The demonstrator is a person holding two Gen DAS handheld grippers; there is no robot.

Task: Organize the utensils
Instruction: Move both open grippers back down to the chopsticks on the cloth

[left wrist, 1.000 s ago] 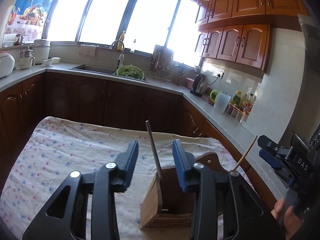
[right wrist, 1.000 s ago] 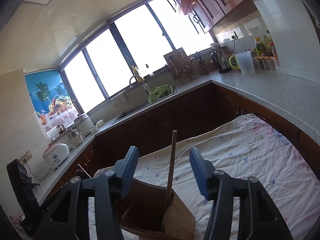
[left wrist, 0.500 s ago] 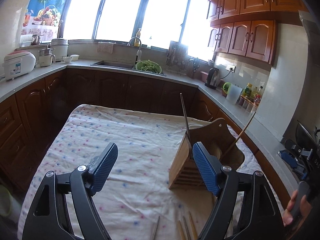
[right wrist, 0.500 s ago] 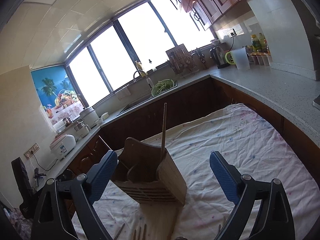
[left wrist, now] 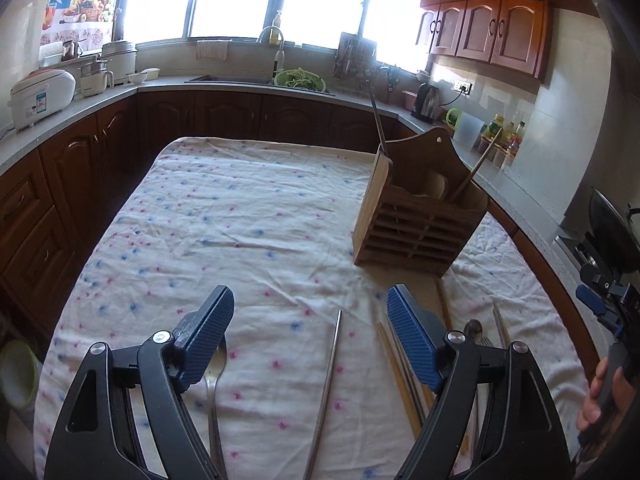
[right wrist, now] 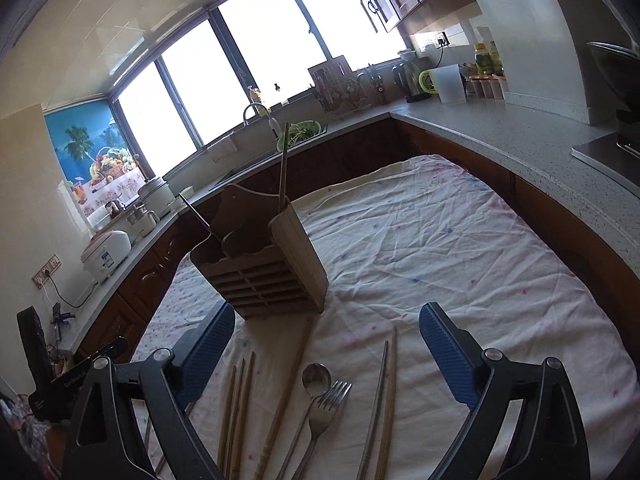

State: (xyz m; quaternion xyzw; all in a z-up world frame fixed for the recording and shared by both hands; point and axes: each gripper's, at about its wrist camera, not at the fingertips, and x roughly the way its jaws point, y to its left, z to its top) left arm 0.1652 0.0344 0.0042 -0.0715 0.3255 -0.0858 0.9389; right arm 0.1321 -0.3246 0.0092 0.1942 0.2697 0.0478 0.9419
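While both grippers hang over the cloth-covered table (left wrist: 248, 208), the wooden utensil holder (left wrist: 416, 220) stands at two o'clock in the left view, slatted in front, arched at the back. Two sticks rise from it: a metal chopstick (left wrist: 378, 120) and a wooden chopstick (left wrist: 478, 162). The left gripper (left wrist: 310, 334) is released, nothing between its pads; a lone metal chopstick (left wrist: 326, 384) lies at six o'clock, a spoon (left wrist: 214, 380) at seven. The right gripper (right wrist: 326, 354) is likewise released. Below it lie three wooden chopsticks (right wrist: 236, 404) at seven o'clock, one long wooden stick (right wrist: 286, 392), one small spoon (right wrist: 314, 380), one fork (right wrist: 326, 404), and a metal-and-wood chopstick pair (right wrist: 384, 392) at five o'clock. Nothing blocks the holder.
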